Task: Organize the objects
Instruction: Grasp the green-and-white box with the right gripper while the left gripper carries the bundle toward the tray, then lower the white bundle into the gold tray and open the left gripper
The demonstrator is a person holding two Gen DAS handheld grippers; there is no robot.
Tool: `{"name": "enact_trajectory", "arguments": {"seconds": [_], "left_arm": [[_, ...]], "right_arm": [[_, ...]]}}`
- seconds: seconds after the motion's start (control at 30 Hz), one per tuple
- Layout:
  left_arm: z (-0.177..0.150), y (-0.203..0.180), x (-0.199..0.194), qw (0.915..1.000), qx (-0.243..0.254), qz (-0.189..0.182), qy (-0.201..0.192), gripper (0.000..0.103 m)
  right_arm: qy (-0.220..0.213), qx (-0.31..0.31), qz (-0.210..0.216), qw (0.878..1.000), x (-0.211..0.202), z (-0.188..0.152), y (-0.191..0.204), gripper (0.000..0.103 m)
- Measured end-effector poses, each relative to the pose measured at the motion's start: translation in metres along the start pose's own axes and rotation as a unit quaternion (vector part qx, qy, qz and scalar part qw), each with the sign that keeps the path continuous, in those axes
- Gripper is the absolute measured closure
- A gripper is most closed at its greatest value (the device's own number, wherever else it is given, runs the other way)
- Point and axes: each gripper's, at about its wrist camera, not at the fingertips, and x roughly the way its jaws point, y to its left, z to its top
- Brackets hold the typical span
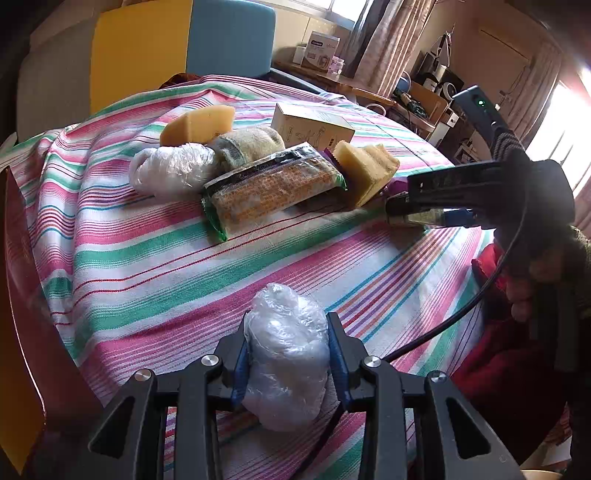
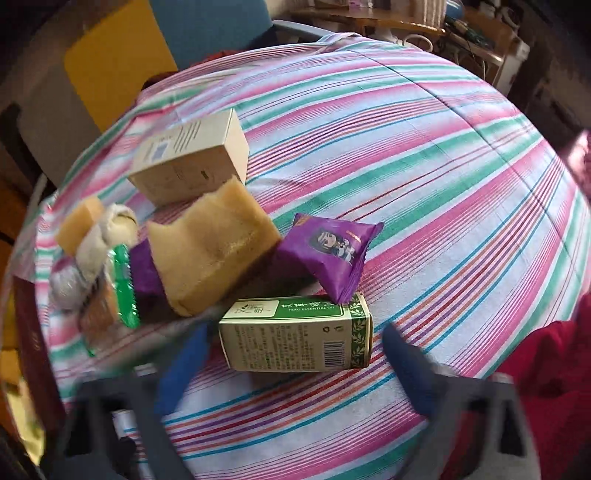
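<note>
Probably a lived-in home: curtained windows [image 1: 376, 33], a striped tablecloth [image 1: 184, 258], and a cluttered side desk [image 1: 424, 96].

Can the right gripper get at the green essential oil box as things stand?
Probably yes: the right gripper is open, the green box lies between its fingers, though a purple packet leans on the box's top.

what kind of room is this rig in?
Probably a lived-in home room, not a lab. A striped cloth covers the work surface, floral curtains hang at a window, and a cluttered wooden desk with household odds and ends stands behind.
</note>
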Motion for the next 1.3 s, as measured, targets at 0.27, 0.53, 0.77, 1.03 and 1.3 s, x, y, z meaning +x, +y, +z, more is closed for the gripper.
{"name": "enact_trajectory", "arguments": {"seconds": [0.27, 0.53, 0.77, 1.03, 1.3], "left_arm": [[-0.003, 0.004, -0.008, 0.9999, -0.011, -0.004, 0.001, 0.067], [-0.008, 0.003, -0.040, 0.9996, -0.014, -0.010, -0.021, 0.067], [-0.008, 0.022, -0.087, 0.9974, -0.039, -0.004, -0.060, 0.067], [-0.042, 0.102, -0.171, 0.9834, -0.127, 0.068, -0.110, 0.067], [-0.097, 0.180, -0.223, 0.9500, -0.217, 0.193, -0.115, 0.067]], "right_arm": [[0.008, -0.006, 0.027, 1.000, 0.004, -0.004, 0.000, 0.029], [0.017, -0.024, 0.022, 0.999, 0.005, -0.006, 0.006, 0.029], [0.013, -0.026, 0.023, 0.999, 0.003, -0.008, 0.003, 0.030], [0.014, -0.034, 0.027, 0.999, 0.003, -0.009, 0.007, 0.030], [0.012, -0.052, 0.027, 0.998, 0.005, -0.007, 0.015, 0.030]]}}
